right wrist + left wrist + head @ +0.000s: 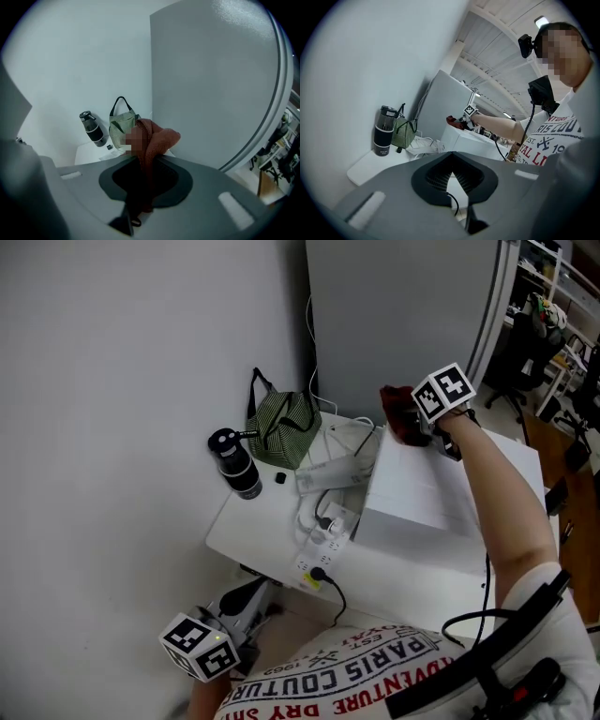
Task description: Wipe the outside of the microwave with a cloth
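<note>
The white microwave [424, 486] stands on the right half of a white table [248, 521]. My right gripper [409, 427] is over its far left top corner, shut on a dark red cloth [397, 412] that bunches out past the jaws. In the right gripper view the cloth [153, 139] hangs folded between the jaws of that gripper [145, 165]. My left gripper [246, 601] is held low beside my body, below the table's near edge, well away from the microwave. In its own view the left gripper [452, 160] has its jaws together with nothing in them, and the microwave [464, 138] shows far ahead.
A black bottle [236, 463] and a green striped bag [281, 427] stand at the table's back left. White cables and a power strip [323, 540] lie left of the microwave. A grey partition [394, 315] rises behind; a white wall is on the left.
</note>
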